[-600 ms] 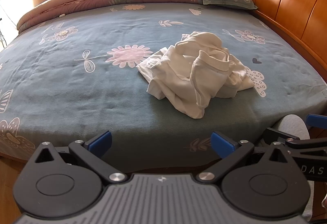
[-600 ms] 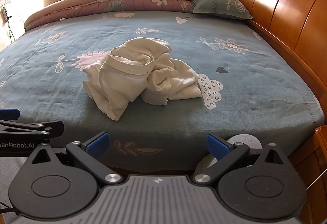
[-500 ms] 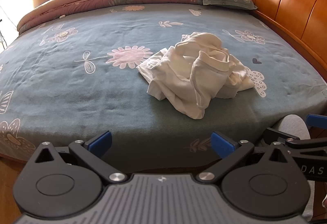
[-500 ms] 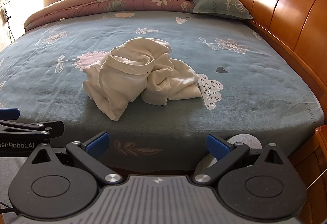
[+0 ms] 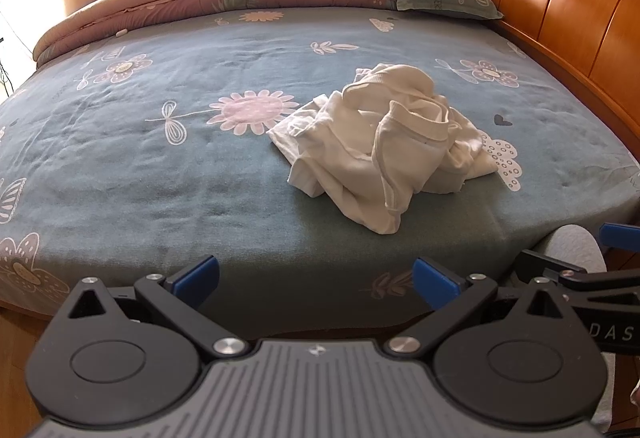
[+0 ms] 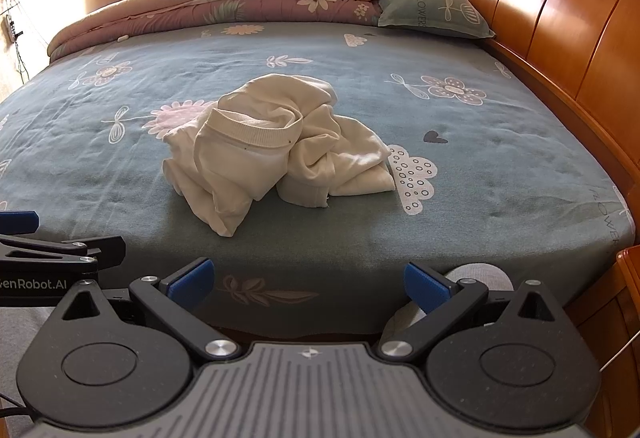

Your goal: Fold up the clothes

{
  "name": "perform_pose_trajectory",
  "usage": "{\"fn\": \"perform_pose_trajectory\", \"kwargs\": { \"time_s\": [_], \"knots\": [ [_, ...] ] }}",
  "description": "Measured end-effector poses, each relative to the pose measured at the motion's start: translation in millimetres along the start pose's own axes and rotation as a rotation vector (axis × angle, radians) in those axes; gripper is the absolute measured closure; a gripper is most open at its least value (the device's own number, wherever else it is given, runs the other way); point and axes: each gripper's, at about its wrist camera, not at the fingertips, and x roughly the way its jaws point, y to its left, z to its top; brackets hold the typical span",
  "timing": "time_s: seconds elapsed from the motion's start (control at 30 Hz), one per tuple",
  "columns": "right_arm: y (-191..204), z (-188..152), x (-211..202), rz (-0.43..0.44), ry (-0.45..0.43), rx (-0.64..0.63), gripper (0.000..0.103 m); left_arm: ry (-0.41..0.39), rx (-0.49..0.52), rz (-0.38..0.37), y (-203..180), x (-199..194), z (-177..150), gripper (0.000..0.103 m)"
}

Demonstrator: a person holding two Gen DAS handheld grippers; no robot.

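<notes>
Garment: one cream-white garment (image 5: 384,142), crumpled in a heap on the bed (image 5: 160,166). It lies toward the near edge, on the headboard (image 5: 560,10) side of the middle, beside a pink flower print and touching a white cloud print.

Left gripper (image 5: 316,276): I have it hanging off the near edge of the bed, tilted down, jaws at full spread, nothing between the blue pads. Well short of the cloth.

Right gripper (image 6: 306,280): same posture, jaws spread wide and empty, also short of the heap. Each tool shows at the edge of the other's view, so they sit side by side.

Stage: I judge folding not started; the piece first has to be opened out flat.

Handling: looks like soft, light knit cotton. I expect it to sag, drape and bunch, with no stiffness to push against. Not fragile. Pads should bite well on doubled cloth, less surely on one thin layer.

Where to grip: the ribbed band (image 6: 256,134) arching across the top of the heap is the thickest, clearest edge. I would pinch it at two spread points, one per tool, then lift and shake out.

Risk: catching the bedsheet with the cloth, or taking two layers and lifting a knot.

Unclear: whether it is a shirt or something else.
</notes>
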Motion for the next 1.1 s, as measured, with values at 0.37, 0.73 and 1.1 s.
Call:
{"fn": "perform_pose_trajectory", "kwargs": {
  "time_s": [0.37, 0.73, 1.1],
  "knots": [
    [-0.2, 1.4, -0.6, 0.006, -0.003, 0.001, 0.000, -0.001, 0.007, 0.012, -1.6, 0.0, -0.5, 0.001],
    [0.3, 5.4, -2.2, 0.044, -0.019, 0.014, 0.000, -0.009, 0.002, 0.036, 1.3, -5.9, 3.1, 0.001],
    [-0.4, 2.2, 0.2, 0.044, -0.006, 0.022, 0.000, 0.003, 0.003, 0.031, 0.7, -3.8, -0.2, 0.001]
  ]
}}
